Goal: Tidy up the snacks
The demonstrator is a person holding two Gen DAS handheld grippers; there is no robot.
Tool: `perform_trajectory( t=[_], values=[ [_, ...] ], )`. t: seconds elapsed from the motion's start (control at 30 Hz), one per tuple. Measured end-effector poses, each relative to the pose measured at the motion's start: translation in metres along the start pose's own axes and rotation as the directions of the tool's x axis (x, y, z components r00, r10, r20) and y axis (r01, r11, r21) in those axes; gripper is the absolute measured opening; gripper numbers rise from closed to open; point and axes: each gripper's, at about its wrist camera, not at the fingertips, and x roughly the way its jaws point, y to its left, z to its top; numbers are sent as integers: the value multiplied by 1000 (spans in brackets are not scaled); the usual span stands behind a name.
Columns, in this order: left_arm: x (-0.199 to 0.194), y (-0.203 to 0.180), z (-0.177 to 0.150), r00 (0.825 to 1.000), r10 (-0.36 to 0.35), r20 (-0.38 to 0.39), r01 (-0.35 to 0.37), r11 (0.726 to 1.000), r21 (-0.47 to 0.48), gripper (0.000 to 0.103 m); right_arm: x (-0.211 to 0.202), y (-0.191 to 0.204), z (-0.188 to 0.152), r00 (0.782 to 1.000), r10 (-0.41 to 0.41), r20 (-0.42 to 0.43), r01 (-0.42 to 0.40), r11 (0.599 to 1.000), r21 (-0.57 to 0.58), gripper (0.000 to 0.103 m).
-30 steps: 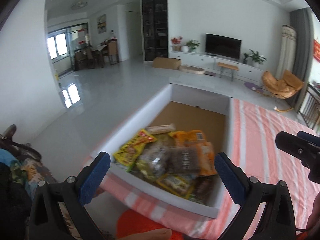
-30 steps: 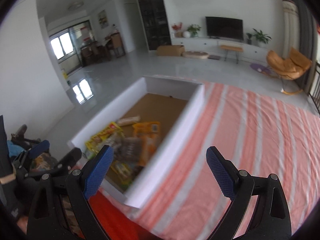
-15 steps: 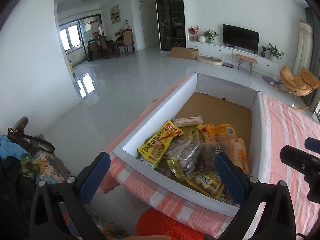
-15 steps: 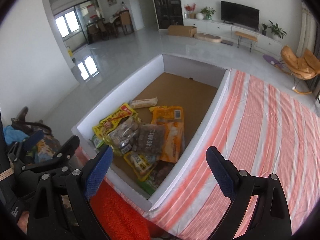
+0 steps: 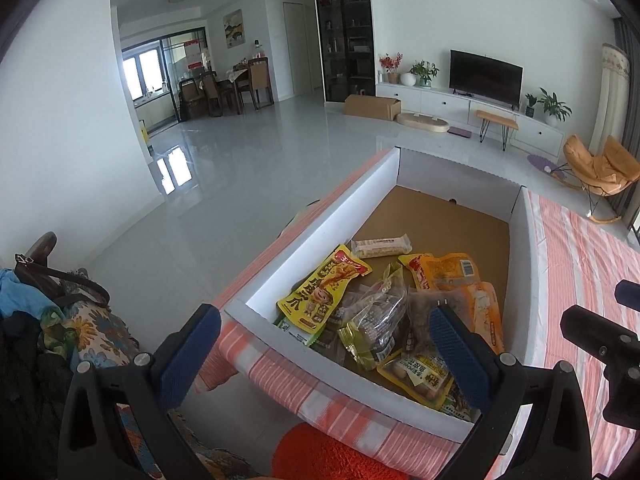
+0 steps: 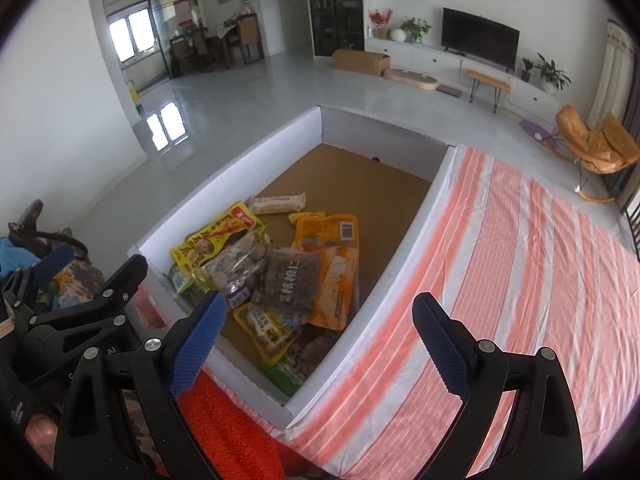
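Both claws hang empty w/ jaws spread wide: left claw (image 5: 326,354) over the near-left corner of the box (image 5: 320,236), right claw (image 6: 320,336) over the box's near-right wall, half above the striped cloth (image 6: 520,280).

Snacks sit heaped in the near half of the box; far half shows bare brown floor. Whether this heap is sorted already or waiting to be sorted, I can't tell, since loose overlapping packs in a box fit either.

Key relation: the heap lies straight ahead of and below the left claw, between its fingers in the left wrist view; from the right claw it lies ahead and to the left. So the left one looks nearer, the right needs a leftward swing.

Near to far from the box's near wall:
- Yellow pack w/ round brown bits (image 6: 268,326), tucked at the near wall, long axis slanting; small print, not legible.
- Dark brown pack (image 6: 290,282) on top, just past it, long axis running near-to-far; white characters, I read 核桃仁, less sure of the first one.
- Clear bag w/ yellow edge (image 5: 376,320), left of the dark pack, touching it; no readable text.
- Orange pack (image 6: 332,256), right side of heap, long axis near-to-far, barcode at its far end.
- Yellow pack w/ red top and cartoon face (image 5: 320,292), against the box's left wall, long axis diagonal; big characters, can't read them reliably.
- Pale wrapped bar (image 5: 382,246), farthest, apart from the heap's top layer, lying crosswise.
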Motion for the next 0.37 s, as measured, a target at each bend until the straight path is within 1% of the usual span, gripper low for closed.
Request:
perform_trajectory(
  t=[0.27, 0.37],
  values=[
    [4, 4, 1, 1000, -6, 10, 6, 1000, 0, 103, 5, 0, 3, 1000, -12, -7, 12, 1000, 2, 96],
    [5, 8, 0, 1000, -11, 7, 11, 1000, -18, 103, 9, 2, 3, 1000, -13, -11, 13, 1000, 3, 96]
  ],
)
